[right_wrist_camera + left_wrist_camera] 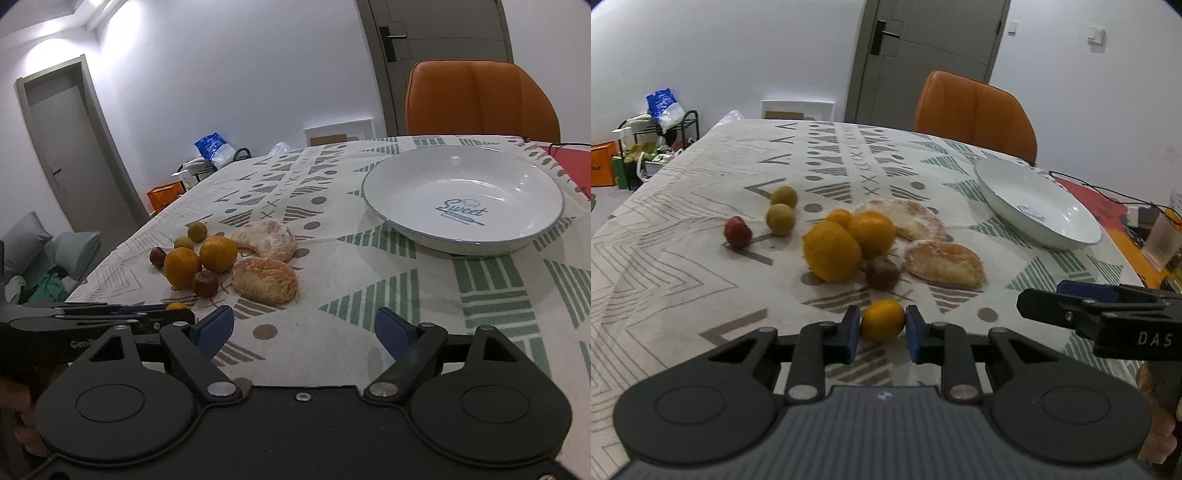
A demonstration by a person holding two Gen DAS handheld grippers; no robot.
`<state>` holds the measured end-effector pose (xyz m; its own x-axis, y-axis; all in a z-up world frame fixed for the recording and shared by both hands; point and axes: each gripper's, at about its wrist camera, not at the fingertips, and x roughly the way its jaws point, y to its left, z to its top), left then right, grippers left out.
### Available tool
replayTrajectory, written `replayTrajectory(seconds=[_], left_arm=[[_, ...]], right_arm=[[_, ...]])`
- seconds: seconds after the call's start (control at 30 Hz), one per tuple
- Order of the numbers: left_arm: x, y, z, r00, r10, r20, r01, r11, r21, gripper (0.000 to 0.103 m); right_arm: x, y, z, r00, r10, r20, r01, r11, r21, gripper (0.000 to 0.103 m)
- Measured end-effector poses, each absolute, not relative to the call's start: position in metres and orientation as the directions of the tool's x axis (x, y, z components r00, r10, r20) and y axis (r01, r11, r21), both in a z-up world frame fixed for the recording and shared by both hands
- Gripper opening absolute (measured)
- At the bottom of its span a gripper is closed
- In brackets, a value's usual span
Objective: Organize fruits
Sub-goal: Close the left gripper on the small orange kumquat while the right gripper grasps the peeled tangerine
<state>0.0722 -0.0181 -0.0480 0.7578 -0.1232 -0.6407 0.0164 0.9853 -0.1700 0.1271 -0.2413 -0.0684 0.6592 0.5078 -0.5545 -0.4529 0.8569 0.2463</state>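
My right gripper [304, 328] hangs wide open over bare patterned tablecloth [332, 295], nothing between its blue pads [216, 326]. Ahead left sits the fruit pile [221, 262]; the white plate [373, 192] lies ahead right. My left gripper [173, 312] reaches in from the left edge.

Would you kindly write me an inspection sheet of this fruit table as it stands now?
Surface: table under a patterned cloth.
Job's things: small orange between the left pads; two big oranges, two green fruits, two red fruits and two peeled citrus pieces in a cluster; white plate holds nothing.
Clutter: plastic cup at the table's edge.
Grippers: left gripper shut on the small orange; right gripper open, nothing between its pads.
Cables: black cable beyond the plate.
Surroundings: orange chair, doors, cluttered rack.
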Motion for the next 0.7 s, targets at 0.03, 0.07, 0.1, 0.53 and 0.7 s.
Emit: replayTrajectory(seconds=[0.03,0.07,0.1,0.53,0.7], left_arm=[[0.072,-0.016,-0.047,0.76,-0.117,-0.639,0.011,0.986,-0.168,0.025],[0.072,-0.014,-0.046,0.762,-0.111,-0.638,0.005,0.986,-0.165,0.025],[0.073,-0.012,-0.046,0.764,-0.106,-0.637,0.0,0.986,-0.164,0.025],[0.069,0.026,-0.041,0.774,-0.037,-0.633,-0.087,0.983,-0.163,0.025],[0.069,0.035,-0.042,0.777,-0.024,-0.63,-0.106,0.98,-0.168,0.025]], right_arm=[[0.129,-0.239,-0.069,0.656,0.509,-0.557,-0.456,0.856,0.246,0.083],[0.131,-0.237,-0.069,0.653,0.512,-0.558,-0.46,0.854,0.245,0.083],[0.133,-0.235,-0.07,0.65,0.516,-0.558,-0.465,0.851,0.245,0.083],[0.156,-0.204,-0.073,0.619,0.529,-0.581,-0.5,0.836,0.228,0.085],[0.164,-0.196,-0.074,0.614,0.519,-0.595,-0.502,0.838,0.213,0.09]])
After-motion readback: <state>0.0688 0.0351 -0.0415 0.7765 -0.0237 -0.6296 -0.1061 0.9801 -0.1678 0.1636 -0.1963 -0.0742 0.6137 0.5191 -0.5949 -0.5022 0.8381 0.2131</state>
